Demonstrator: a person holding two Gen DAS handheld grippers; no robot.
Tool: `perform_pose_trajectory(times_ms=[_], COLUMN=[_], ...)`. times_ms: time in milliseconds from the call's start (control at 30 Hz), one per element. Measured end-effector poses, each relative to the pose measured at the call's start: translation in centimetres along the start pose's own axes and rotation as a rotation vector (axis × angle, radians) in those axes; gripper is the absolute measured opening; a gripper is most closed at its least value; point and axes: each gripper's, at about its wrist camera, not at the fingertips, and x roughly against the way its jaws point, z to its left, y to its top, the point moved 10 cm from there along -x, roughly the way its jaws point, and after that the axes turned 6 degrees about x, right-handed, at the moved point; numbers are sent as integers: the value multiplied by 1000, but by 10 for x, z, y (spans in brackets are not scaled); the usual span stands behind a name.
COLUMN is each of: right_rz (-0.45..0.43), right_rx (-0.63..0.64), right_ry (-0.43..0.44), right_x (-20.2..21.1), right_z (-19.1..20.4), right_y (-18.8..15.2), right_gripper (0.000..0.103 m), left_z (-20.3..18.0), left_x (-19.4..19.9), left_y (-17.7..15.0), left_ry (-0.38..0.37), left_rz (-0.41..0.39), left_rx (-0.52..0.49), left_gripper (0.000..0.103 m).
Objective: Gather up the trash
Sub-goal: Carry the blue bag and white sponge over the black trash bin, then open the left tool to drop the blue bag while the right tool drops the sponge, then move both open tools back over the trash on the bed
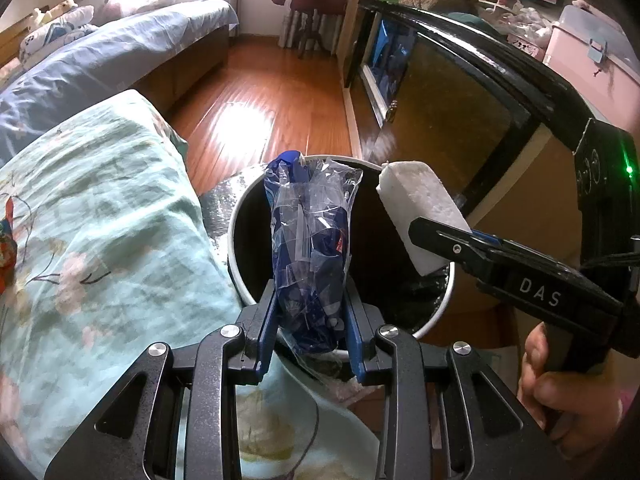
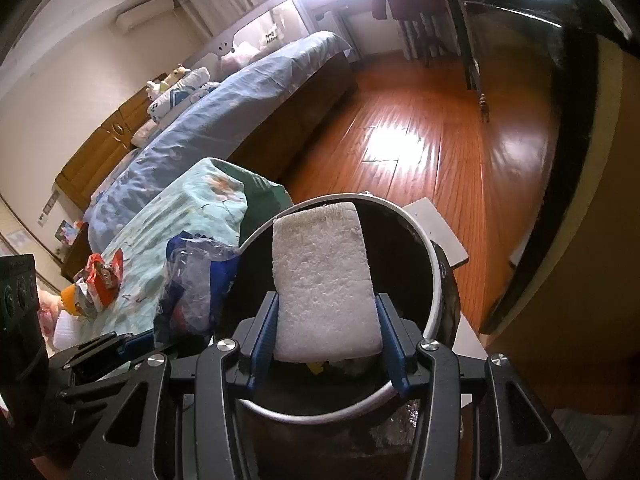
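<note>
Left wrist view: your left tool (image 1: 311, 312) is clenched on a crumpled blue-and-clear plastic wrapper (image 1: 310, 240), blue pads pressing both its sides. The wrapper stands upright over the open mouth of the trash bin (image 1: 240, 216), a round bin with a white rim and a dark inside. The rim's left edge lies just beside the floral bedding (image 1: 100, 220), which crowds that whole side. To the right, your right tool (image 1: 444, 236) reaches in over the rim, grasping a white foam block (image 1: 420, 208); wrapper and block are near each other but apart. Your hand (image 1: 568, 392) grips that tool's handle at lower right. Beyond the bin the wooden floor (image 1: 272, 92) runs open toward the window, between the bed (image 1: 100, 60) and a dark cabinet (image 1: 460, 92).

Right wrist view: your right tool (image 2: 326, 332) holds the foam block (image 2: 324, 280) by its two long sides, the block tilted up and forward above the bin's mouth (image 2: 434, 280). The wrapper (image 2: 200, 276) sits at the bin's left edge, over the rim. An orange snack packet (image 2: 102, 280) lies on the bedding (image 2: 192, 216) further left. Something yellow shows under the block, inside the bin, possibly other trash; it is too hidden to tell. The floor (image 2: 440, 140) to the right is open up to the cabinet (image 2: 580, 160).
</note>
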Motion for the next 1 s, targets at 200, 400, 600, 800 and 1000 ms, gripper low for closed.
perform_pose_trajectory(times_ms=[200,400,600,800,1000], right_rz=[11,17,16,-4,-28], right_rx=[5,8,-13,-27,-18], right_ry=[-7,-16,-7,18,52], right_x=[-8,-13,-16,-7,4], right_z=[-2,-4,-9,-1,21], right_y=[4,7,11,10,6], right_gripper=[49,49,55,66,76], left_z=[1,1,1,8,30], left_x=[-8,-16,-16,4,33], left_y=[3,5,6,-1,-21], left_ry=[-4,-7,-6,-2,16], left_rz=[16,32,31,-19,-67], left_rx=[11,14,28,45,84], left_gripper=[29,29,50,61,61])
